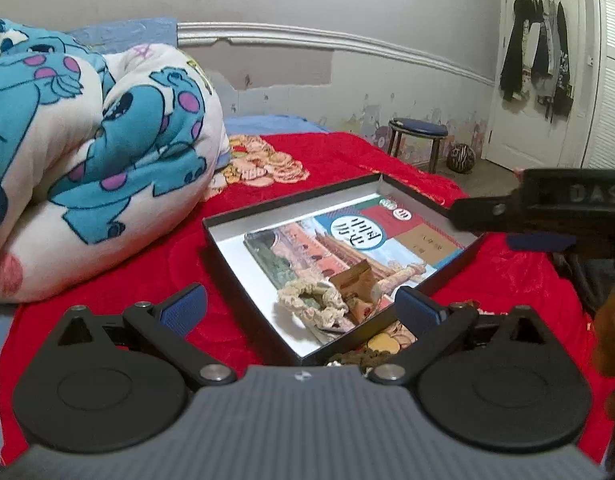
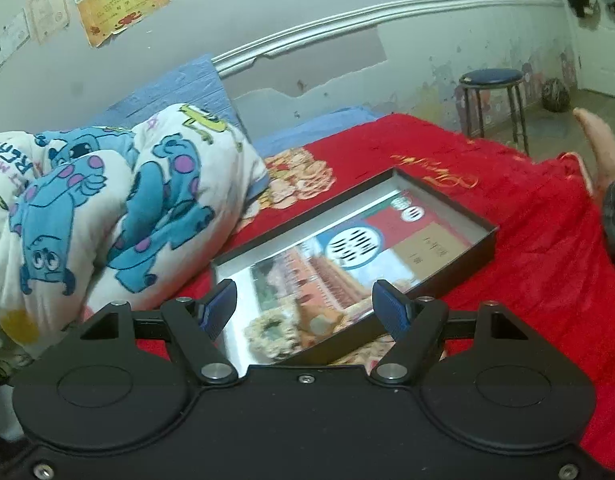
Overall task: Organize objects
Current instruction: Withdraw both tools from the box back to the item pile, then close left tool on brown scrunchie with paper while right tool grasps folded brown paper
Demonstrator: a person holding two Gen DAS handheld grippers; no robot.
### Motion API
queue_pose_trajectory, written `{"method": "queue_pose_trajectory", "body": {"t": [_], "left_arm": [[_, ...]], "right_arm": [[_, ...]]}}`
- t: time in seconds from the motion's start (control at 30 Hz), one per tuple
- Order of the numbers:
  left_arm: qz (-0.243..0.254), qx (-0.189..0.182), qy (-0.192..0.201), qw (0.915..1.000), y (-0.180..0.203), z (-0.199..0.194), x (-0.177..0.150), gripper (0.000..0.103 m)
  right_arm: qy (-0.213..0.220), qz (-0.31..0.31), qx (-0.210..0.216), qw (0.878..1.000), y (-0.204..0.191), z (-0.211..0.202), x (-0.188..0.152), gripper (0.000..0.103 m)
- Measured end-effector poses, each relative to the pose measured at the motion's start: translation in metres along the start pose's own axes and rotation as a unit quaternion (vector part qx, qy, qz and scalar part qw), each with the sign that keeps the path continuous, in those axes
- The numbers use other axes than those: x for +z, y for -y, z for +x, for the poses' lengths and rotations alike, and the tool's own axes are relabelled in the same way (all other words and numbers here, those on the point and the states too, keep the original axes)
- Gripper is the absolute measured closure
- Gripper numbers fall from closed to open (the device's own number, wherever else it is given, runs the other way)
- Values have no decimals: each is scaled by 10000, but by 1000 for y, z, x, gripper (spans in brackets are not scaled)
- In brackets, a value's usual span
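Observation:
A shallow black box lies on the red bedspread. In it are a colourful book, a cream lace scrunchie and a small tan cardboard piece at the near end. My left gripper is open and empty, just short of the box's near corner. My right gripper is open and empty, hovering over the box's near end above the scrunchie. The right gripper also shows in the left wrist view, over the box's right rim.
A rolled white blanket with blue monsters fills the bed's left side. A round stool and a dark ball stand on the floor beyond the bed. Small items lie outside the box's near wall.

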State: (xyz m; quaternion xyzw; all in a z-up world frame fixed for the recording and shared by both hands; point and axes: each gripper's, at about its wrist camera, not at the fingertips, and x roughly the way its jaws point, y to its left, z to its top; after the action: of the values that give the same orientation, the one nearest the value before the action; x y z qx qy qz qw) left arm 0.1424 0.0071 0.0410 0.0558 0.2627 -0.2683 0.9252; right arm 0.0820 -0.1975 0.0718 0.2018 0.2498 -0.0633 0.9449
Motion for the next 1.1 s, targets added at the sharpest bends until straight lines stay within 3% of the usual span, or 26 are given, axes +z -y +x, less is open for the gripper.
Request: {"method": "queue_pose_trajectory", "body": {"t": [0.27, 0.4, 0.6, 0.73, 0.83, 1.1], "left_arm": [[95, -118, -260, 9995, 15, 5, -14, 0], [382, 258, -168, 9988, 38, 2, -23, 13], [453, 381, -385, 9975, 62, 6, -38, 17], [601, 731, -671, 9933, 67, 22, -48, 33], [327, 750, -1007, 9915, 56, 37, -55, 42], [192, 659, -1049, 9921, 57, 48, -63, 42]], "right_arm": [[-35, 93, -119, 9999, 31, -4, -11, 29], [-204, 126, -129, 9996, 45, -3, -25, 30], [-421, -44, 61, 9991, 57, -8, -53, 30], [-477, -206, 168, 9985, 55, 3, -59, 33], [-611, -114, 292, 9976, 54, 13, -70, 37], [-684, -164, 486, 9963, 46, 34, -90, 47]]}}
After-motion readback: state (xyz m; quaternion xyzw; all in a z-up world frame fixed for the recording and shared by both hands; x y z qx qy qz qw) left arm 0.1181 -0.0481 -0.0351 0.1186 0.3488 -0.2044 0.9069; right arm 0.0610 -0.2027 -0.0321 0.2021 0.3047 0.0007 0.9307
